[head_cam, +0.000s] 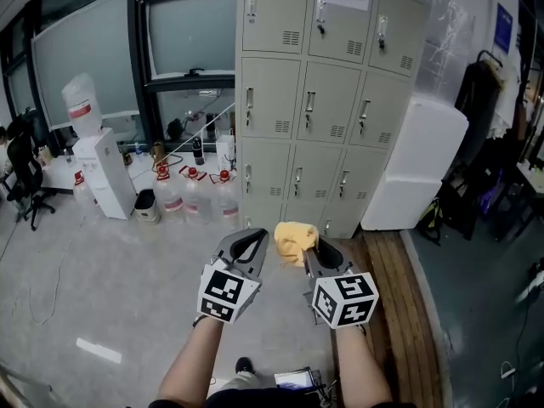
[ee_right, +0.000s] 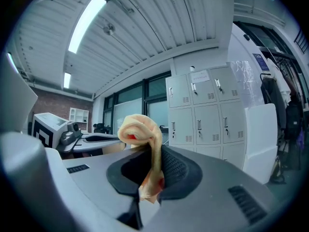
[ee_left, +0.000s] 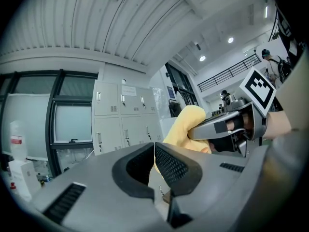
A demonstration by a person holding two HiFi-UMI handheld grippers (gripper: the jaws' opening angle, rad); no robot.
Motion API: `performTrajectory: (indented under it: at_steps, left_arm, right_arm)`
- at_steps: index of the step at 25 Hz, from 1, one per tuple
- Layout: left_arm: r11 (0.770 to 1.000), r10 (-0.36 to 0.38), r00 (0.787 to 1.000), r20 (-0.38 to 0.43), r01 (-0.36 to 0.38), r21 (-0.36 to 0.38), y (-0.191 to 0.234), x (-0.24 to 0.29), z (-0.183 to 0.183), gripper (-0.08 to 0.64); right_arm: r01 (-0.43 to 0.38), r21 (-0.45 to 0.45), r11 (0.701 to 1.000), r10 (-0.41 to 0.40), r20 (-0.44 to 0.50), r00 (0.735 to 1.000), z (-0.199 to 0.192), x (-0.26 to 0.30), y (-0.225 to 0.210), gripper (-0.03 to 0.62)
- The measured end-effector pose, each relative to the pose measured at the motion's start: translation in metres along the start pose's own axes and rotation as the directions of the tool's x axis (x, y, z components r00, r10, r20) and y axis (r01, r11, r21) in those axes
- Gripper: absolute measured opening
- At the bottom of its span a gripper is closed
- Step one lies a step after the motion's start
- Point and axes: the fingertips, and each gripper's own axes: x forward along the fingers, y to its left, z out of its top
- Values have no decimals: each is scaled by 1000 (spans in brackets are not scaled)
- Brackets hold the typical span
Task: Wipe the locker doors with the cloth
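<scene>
Grey floor (head_cam: 110, 287), with a wooden strip (head_cam: 408, 304) at its right; dark-framed windows (head_cam: 85, 58) on the far wall; bank of grey lockers (head_cam: 327, 100), doors closed, upright against that wall; white cabinet (head_cam: 416, 164) just beside the lockers' right; white water dispenser (head_cam: 104, 172) at left; water jugs (head_cam: 197, 195) on the floor between dispenser and lockers; left tongs (head_cam: 251, 238), closed together on nothing; right tongs (head_cam: 313, 246), clamped on the yellow cloth (head_cam: 293, 240), held up well short of the lockers.
</scene>
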Motion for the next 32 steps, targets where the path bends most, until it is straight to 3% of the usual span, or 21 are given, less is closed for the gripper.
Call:
performTrajectory:
  at_steps: [13,22,26,32]
  left_arm:
    - [998,-67,997,36,68,-17,128,69,-20,21]
    - [995,-92,996,21,93,-39,160,108,-42,21]
    - [991,-124,992,33,126,-37,163,131,-47,21]
    - [993,-118,993,5,118,-14,179,179,-54,21]
  right_arm:
    - [47,-5,999,-47,8,999,24,145,-6,67]
    - [55,-7,998,-56,-14,998,20,199,-19,67]
    - [38,46,998,-38,-8,999,17,221,-36,67]
    - [24,50,998,-25,10,1000,22,261,-72,67]
